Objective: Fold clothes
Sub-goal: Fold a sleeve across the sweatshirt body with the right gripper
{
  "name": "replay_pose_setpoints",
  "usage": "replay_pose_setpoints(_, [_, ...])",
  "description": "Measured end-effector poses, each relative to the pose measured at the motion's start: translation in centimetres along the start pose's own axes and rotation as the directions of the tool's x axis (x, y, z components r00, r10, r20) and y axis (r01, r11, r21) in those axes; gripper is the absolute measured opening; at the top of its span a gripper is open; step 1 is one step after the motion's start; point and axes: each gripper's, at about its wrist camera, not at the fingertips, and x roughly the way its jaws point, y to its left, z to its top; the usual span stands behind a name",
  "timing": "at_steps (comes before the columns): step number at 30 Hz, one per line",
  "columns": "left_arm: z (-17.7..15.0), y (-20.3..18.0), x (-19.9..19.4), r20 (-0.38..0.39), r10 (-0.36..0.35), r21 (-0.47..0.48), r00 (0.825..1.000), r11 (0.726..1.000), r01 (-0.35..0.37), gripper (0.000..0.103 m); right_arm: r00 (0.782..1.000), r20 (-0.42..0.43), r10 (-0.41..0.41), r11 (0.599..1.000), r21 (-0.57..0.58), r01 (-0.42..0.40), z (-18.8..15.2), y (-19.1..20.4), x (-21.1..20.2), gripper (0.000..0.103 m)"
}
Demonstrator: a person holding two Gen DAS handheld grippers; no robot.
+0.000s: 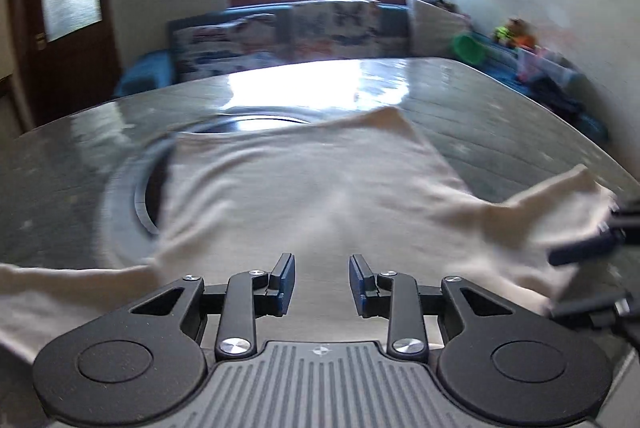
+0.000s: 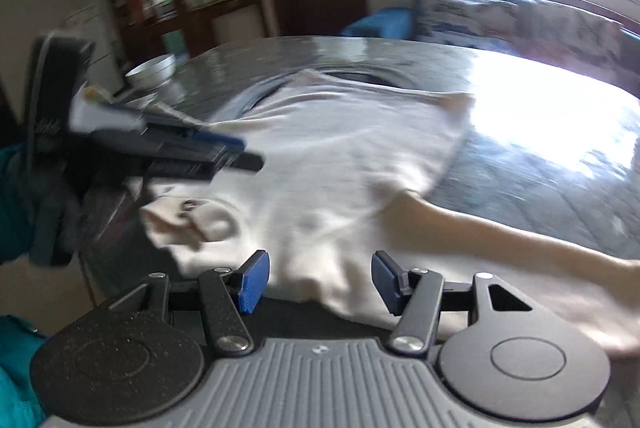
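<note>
Table: a big shiny round table (image 1: 500, 95) is filling both views, with a round ring part in the middle.
Shirt: a white long-sleeved shirt (image 1: 304, 183) is lying spread out flat on the table, with one sleeve (image 2: 500, 240) sticking out to the side (the pictures are blurry).
Neck: the collar (image 2: 192, 224) is lying near the table edge, close to the grippers.
Left gripper: the left gripper (image 1: 322, 284) is hanging just over the near part of the shirt, jaws apart, holding nothing.
Right gripper: the right gripper (image 2: 320, 280) is hanging over the near hem too, jaws wide apart, nothing in them.
How far: no fold is showing; body and sleeves are lying flat, so all the folding is looking left to do.
</note>
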Motion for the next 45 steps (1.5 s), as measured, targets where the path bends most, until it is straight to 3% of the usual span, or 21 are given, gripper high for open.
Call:
replay_pose_setpoints(7, [-1.9, -3.9, -0.1, -0.016, -0.089, 0.140, 0.996, 0.986, 0.090, 0.040, 0.993, -0.010, -0.115, 0.989, 0.095, 0.116, -1.7, -3.8, -0.8, 0.058])
replay_pose_setpoints(12, [-3.0, -5.2, -0.7, -0.009, -0.095, 0.216, 0.995, 0.972, 0.094, 0.046, 0.973, -0.026, -0.229, 0.963, 0.140, 0.231, -3.2, -6.4, -1.9, 0.058])
replay_pose_setpoints(21, [-2.2, -5.9, -1.5, 0.018, -0.133, 0.213, 0.991, 0.969, 0.126, 0.048, 0.936, -0.013, -0.352, 0.917, 0.197, 0.347, -3.8, -10.0, -2.7, 0.058])
replay_pose_setpoints(27, [-3.2, -6.6, -0.8, -0.016, -0.156, 0.241, 0.988, 0.958, 0.155, 0.048, 0.910, -0.019, -0.415, 0.883, 0.232, 0.408, -4.8, -12.1, -3.8, 0.058])
replay_pose_setpoints(35, [-2.9, -6.7, -1.4, 0.000, -0.163, 0.245, 0.987, 0.956, 0.158, 0.048, 0.871, -0.018, -0.492, 0.837, 0.266, 0.478, -4.8, -14.0, -4.7, 0.058])
replay_pose_setpoints(45, [-2.4, -7.6, -1.2, 0.016, -0.196, 0.244, 0.980, 0.952, 0.186, 0.046, 0.863, -0.030, -0.504, 0.813, 0.319, 0.487, -5.5, -14.8, -4.9, 0.058])
